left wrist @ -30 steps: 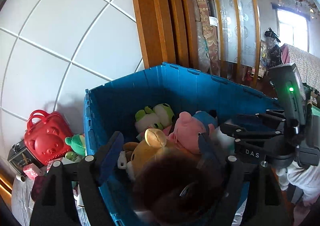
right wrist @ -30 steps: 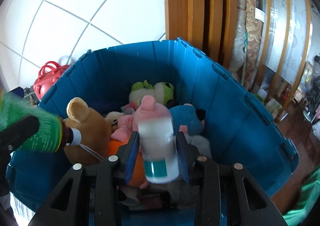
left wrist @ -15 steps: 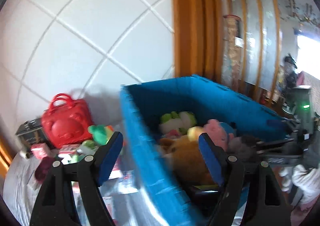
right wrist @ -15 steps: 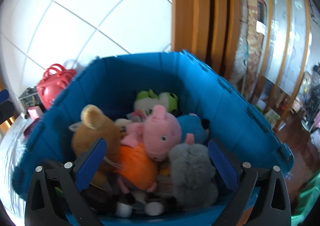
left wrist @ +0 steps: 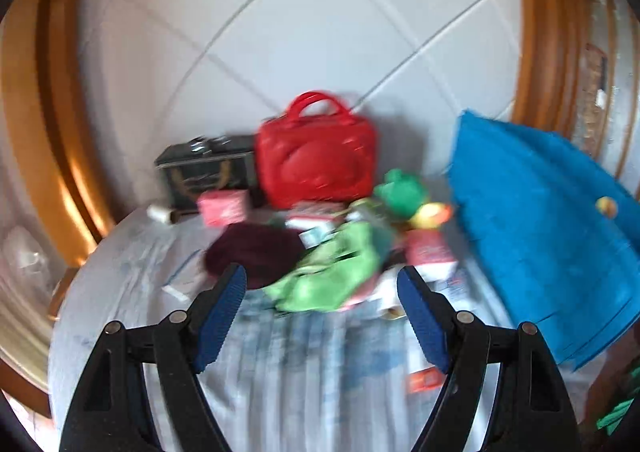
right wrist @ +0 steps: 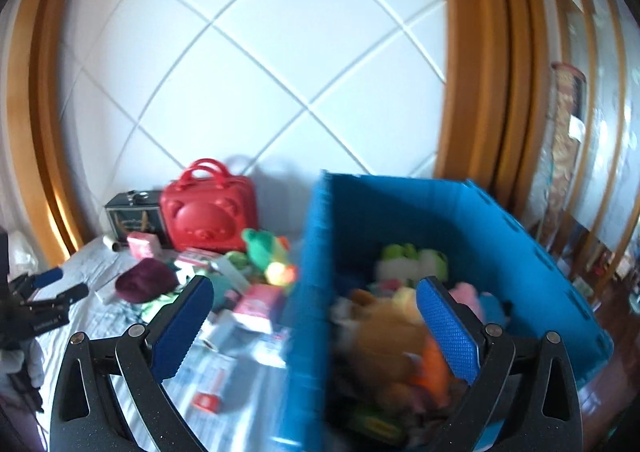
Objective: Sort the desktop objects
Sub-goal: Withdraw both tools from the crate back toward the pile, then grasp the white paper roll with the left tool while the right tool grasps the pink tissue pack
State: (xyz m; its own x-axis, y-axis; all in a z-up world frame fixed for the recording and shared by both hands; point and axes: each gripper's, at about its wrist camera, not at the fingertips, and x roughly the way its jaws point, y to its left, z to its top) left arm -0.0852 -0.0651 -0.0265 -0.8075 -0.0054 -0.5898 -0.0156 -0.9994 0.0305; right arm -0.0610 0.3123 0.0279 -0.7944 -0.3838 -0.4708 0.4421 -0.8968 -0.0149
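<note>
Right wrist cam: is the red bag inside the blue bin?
No, the red bag stands on the table by the wall, outside the blue bin.

Motion blur smears the plush toys (right wrist: pixel 392 336) inside the blue bin (right wrist: pixel 516 252).

Both wrist views look down across the table (left wrist: pixel 304 380), sharing the red bag (right wrist: pixel 208 214).

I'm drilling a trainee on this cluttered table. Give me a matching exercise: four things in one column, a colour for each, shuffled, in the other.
Things:
1. handbag
2. crate
3. crumpled cloth
4. knit hat

Colours:
A. green
B. dark maroon
C. red
D. blue

Pairs: 1-C, 2-D, 3-A, 4-B
</note>
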